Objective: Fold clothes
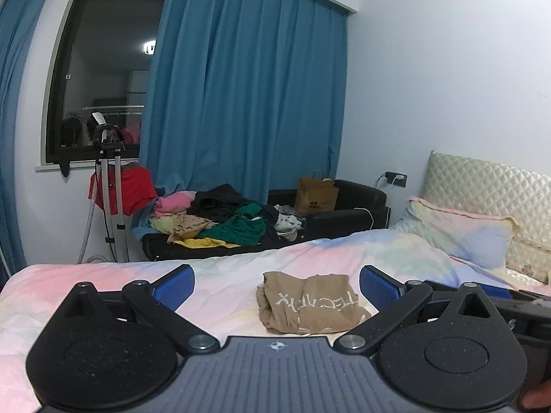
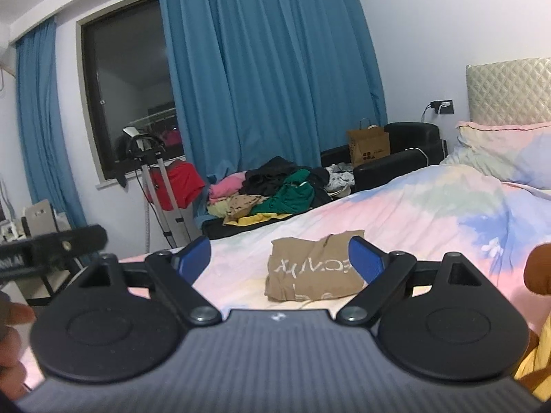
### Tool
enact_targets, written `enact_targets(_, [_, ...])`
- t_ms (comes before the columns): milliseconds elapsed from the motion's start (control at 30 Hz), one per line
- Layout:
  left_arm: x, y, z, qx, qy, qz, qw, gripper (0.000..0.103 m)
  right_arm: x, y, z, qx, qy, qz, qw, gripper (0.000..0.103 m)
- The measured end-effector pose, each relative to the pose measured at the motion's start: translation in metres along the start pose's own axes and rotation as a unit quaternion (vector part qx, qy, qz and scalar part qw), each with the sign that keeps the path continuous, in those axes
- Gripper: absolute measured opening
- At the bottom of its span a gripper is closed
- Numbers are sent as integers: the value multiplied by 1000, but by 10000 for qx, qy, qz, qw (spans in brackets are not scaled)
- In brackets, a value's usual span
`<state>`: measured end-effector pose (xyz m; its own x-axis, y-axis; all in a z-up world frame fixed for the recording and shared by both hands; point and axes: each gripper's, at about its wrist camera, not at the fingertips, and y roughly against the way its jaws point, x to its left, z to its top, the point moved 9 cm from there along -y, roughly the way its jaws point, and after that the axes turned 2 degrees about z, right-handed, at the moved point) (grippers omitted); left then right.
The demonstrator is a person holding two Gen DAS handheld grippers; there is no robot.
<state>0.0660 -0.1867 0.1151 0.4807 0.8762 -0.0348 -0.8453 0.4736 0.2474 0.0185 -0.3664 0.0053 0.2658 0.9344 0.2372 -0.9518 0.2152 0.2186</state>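
Note:
A folded tan garment with white lettering lies on the pastel bed cover. It also shows in the right wrist view. My left gripper is open and empty, its blue pads apart on either side of the garment, a little short of it. My right gripper is open and empty too, with the garment just beyond and between its pads. Neither gripper touches the garment.
A pile of unfolded clothes lies on a black sofa beyond the bed, with a brown paper bag. A garment steamer stand stands by the window. Pillows and headboard are at right.

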Motion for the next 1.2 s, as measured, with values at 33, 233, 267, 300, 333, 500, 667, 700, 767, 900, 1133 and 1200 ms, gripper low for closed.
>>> enact_targets(33, [1, 1, -4, 2, 0, -22, 10000, 102, 1, -1, -5, -7, 24, -17, 10000, 89])
enact_targets(233, [6, -7, -29, 103, -78, 59, 9999, 102, 5, -9, -33, 10, 191, -150, 9997, 89])
enact_targets(267, [7, -9, -35, 148, -65, 43, 9999, 102, 6, -11, -39, 23, 242, -174, 9996, 89])
enact_targets(300, [8, -12, -40, 186, -67, 35, 9998, 102, 6, -13, -44, 34, 280, -193, 9994, 89])
enact_targets(333, [9, -15, -45, 223, -72, 28, 9997, 102, 6, -16, -49, 46, 311, -210, 9993, 89])
enact_targets(500, [11, -25, -64, 328, -213, 97, 9992, 102, 1, -25, -67, 155, 335, -340, 9987, 88])
enact_targets(667, [8, -33, -74, 415, -182, 57, 9990, 103, 5, -27, -71, 159, 536, -393, 9977, 88])
enact_targets(700, [8, -34, -76, 449, -162, 47, 9989, 103, 5, -28, -72, 174, 550, -435, 9974, 88])
enact_targets(767, [8, -37, -79, 490, -169, 45, 9986, 103, 3, -30, -74, 198, 562, -511, 9969, 88])
enact_targets(900, [10, -40, -83, 532, -263, 103, 9982, 103, 0, -32, -75, 221, 530, -559, 9968, 88])
enact_targets(1133, [9, -43, -84, 601, -283, 129, 9977, 103, 0, -34, -76, 278, 595, -586, 9961, 88])
enact_targets(1200, [8, -43, -84, 598, -307, 145, 9976, 103, -1, -34, -76, 292, 582, -598, 9961, 88])
